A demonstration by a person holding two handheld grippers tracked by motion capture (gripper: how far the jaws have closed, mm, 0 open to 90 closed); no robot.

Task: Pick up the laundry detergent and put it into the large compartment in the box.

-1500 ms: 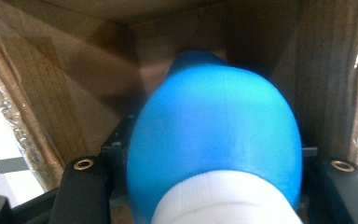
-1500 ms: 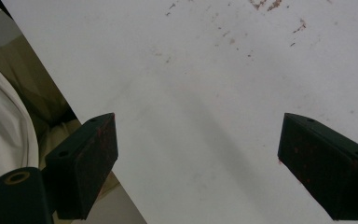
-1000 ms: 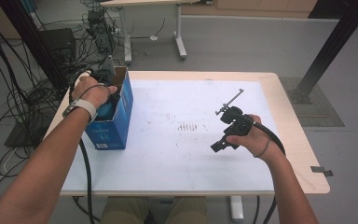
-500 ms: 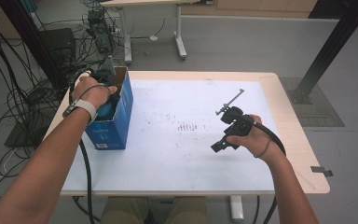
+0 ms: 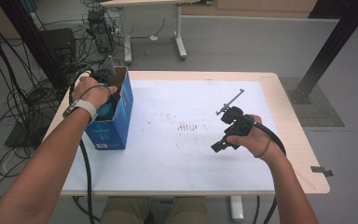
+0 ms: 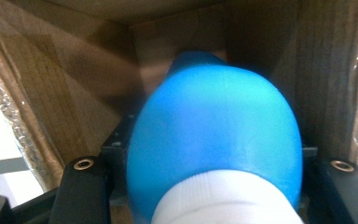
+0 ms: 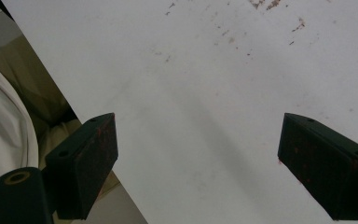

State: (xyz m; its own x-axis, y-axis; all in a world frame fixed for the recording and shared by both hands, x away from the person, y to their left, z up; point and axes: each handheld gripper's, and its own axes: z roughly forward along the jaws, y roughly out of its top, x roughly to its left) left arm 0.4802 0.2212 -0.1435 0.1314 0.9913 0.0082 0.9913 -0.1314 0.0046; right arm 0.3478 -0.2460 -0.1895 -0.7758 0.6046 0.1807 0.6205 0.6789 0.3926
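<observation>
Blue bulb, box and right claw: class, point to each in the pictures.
Blue bulb (image 6: 214, 135): left gripper view, its rounded blue body.
Box (image 5: 121, 116): high view, its blue side wall.
Right claw (image 7: 198, 163): right gripper view, gap midway between its open jaws.

White table top (image 5: 168, 154), brown specks (image 5: 186, 127); cables on floor (image 5: 14, 88).
</observation>
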